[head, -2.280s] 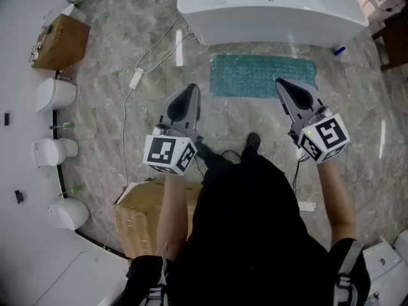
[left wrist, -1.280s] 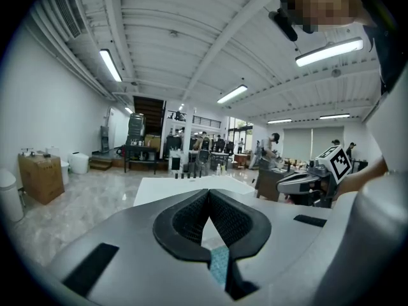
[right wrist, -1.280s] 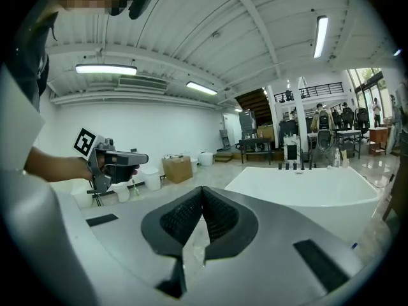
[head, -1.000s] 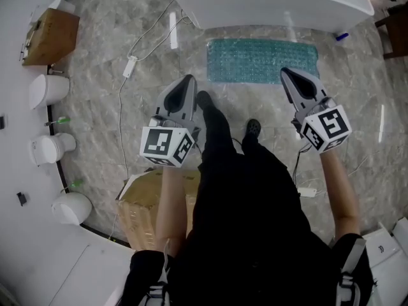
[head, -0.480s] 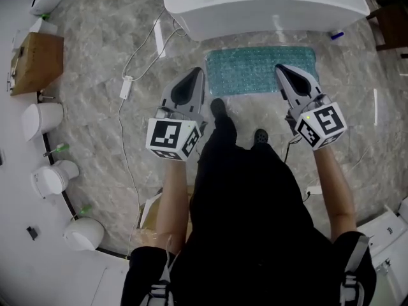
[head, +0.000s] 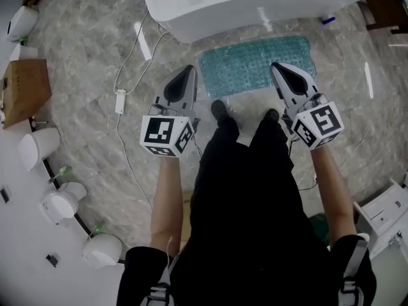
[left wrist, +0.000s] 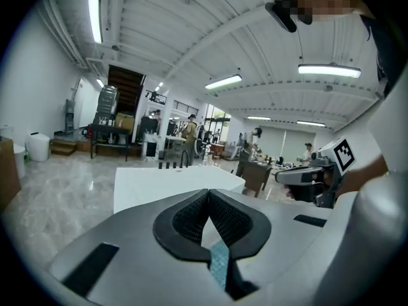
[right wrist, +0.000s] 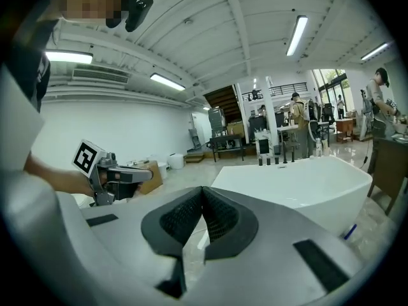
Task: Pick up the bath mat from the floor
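Left claw: the left claw [left wrist: 208, 194] has its jaws pressed together with nothing between them; a sliver of teal shows through the gap under the pads.
Right claw: the right claw [right wrist: 203, 190] is also closed and empty, its pads meeting at the tip.
Mat: the bath mat [head: 255, 65] lies flat on the floor [head: 95, 30], just beside the bathtub [head: 248, 5] and just ahead of the person's shoes [head: 220, 109].
Long axis: it runs left to right, along the side of the tub.
Direction: the mat lies forward of and below both claws, between their tips.
Nearer claw: in the head view the right tip sits over the mat's right end and the left tip just off its left short edge, so the right looks slightly nearer.
Next move: probably open both, go down, and take one end each.
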Action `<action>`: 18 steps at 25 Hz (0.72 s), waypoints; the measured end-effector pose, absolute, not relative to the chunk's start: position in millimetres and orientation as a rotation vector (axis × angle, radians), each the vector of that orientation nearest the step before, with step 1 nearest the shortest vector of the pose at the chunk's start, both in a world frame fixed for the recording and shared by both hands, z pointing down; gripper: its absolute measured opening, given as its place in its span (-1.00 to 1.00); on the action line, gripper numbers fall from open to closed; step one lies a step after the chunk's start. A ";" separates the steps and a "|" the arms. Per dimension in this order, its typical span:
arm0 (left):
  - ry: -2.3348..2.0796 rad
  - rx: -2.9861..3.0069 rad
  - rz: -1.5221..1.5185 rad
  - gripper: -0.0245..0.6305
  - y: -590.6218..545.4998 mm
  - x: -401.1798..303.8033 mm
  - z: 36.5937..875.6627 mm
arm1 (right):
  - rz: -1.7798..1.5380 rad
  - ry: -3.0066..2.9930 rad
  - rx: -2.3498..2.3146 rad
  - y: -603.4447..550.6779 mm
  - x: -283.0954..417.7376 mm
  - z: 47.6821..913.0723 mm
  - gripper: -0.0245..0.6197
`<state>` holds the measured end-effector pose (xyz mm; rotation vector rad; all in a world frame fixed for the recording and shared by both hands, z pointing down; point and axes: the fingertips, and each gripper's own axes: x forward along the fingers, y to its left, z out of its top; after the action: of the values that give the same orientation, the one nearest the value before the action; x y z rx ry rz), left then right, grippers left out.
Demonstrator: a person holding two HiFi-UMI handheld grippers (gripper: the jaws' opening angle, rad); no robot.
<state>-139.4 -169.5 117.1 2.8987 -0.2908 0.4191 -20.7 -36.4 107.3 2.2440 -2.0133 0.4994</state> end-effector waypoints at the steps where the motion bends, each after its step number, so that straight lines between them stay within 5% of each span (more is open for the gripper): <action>1: -0.283 2.888 0.422 -0.89 -171.1 -135.8 122.3 | 0.522 -2.007 2.244 -37.3 -17.8 112.5 -0.89; 18: -0.311 2.786 0.679 -0.89 -176.1 -73.8 310.3 | 0.836 -2.108 2.106 -87.9 76.5 294.7 -0.89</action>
<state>-73.8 -176.1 310.3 2.7858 -0.3115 0.6793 76.5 -87.9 294.7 2.1057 -2.1076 0.8358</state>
